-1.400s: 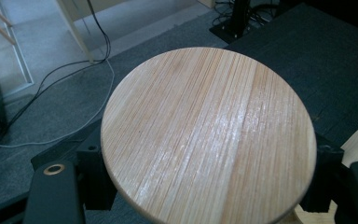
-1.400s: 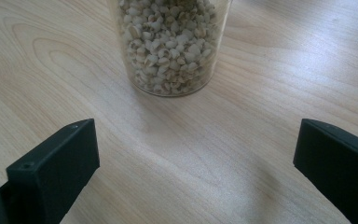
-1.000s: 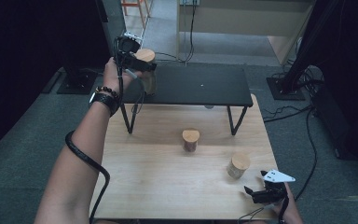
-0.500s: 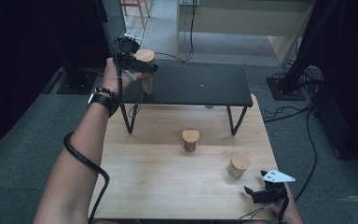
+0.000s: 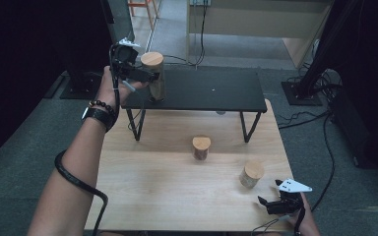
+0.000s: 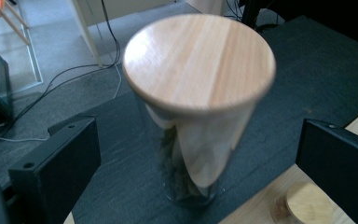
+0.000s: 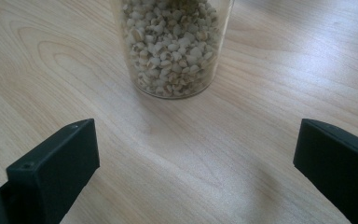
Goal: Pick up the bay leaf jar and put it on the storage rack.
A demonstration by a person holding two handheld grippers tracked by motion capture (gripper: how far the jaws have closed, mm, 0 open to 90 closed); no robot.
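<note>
1. Evidently the placing step is finishing: the tall jar (image 5: 153, 76) stands upright on the black shelf (image 5: 211, 91), at its left end, and the left claw (image 5: 139, 74) has just been opening; its jaws stand wide on either side, pads clear of the glass.
2. Next, I judge, that claw must back straight off (a sideways nudge could topple the jar).
3. The right claw (image 5: 268, 203) rests spread wide on the wooden surface (image 5: 167, 196), near the bean jar (image 5: 251, 174).
4. Count: three jars, one middle jar (image 5: 201, 147), one shelf, two claws.
</note>
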